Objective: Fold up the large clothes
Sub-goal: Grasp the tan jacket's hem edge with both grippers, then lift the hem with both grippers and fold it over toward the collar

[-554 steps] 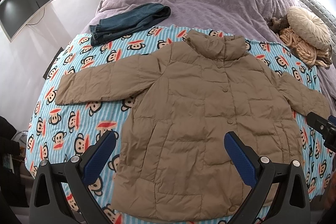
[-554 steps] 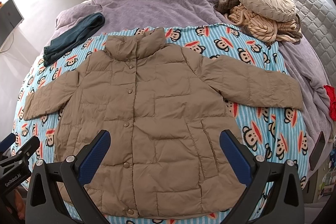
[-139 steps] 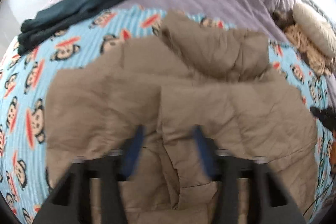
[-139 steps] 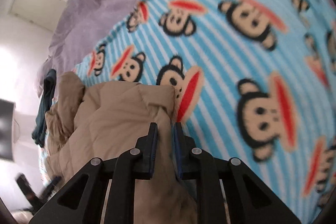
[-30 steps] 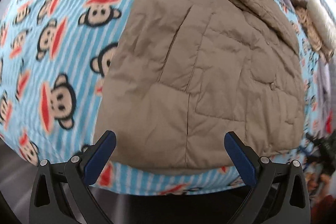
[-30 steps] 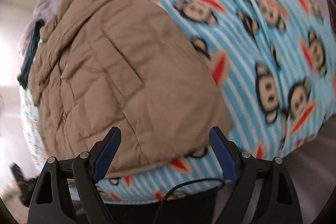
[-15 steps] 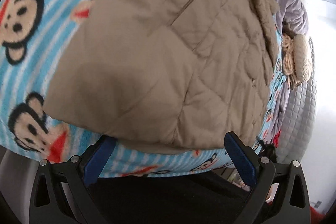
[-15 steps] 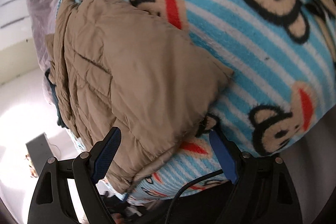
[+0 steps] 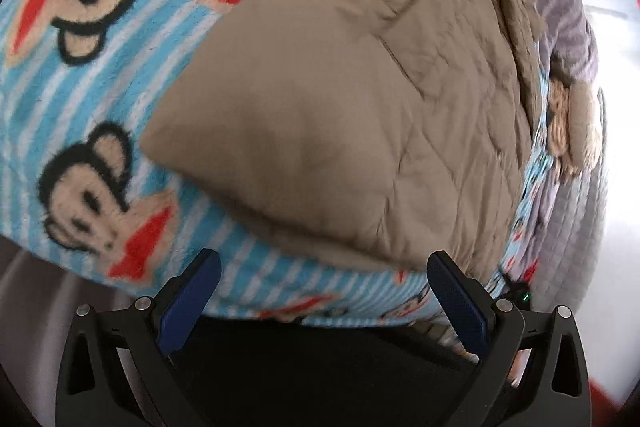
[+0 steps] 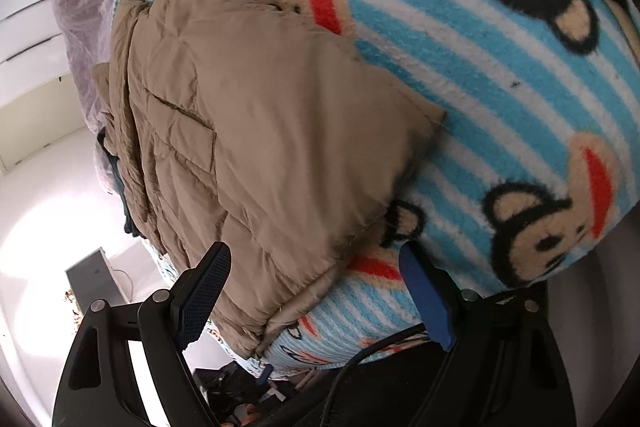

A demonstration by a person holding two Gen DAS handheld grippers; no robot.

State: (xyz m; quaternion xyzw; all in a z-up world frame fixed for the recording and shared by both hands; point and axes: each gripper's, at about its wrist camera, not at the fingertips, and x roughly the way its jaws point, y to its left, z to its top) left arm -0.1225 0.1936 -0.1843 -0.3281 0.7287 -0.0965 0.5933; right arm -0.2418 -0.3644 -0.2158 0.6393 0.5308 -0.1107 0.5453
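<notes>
Lying with both sleeves already tucked in, the jacket (image 9: 360,99) sits as a narrow panel on the blanket (image 9: 100,75), its hem just ahead of the wide-open, empty left gripper (image 9: 324,291) and right gripper (image 10: 316,291), leaving, I judge, the hem-to-collar fold.

The jacket (image 9: 360,99) hides the blanket (image 9: 80,75) under it. Above the jacket its collar end is cut by the picture edge. The blanket's monkey prints (image 9: 92,199) near the jacket's corner are blurred.
</notes>
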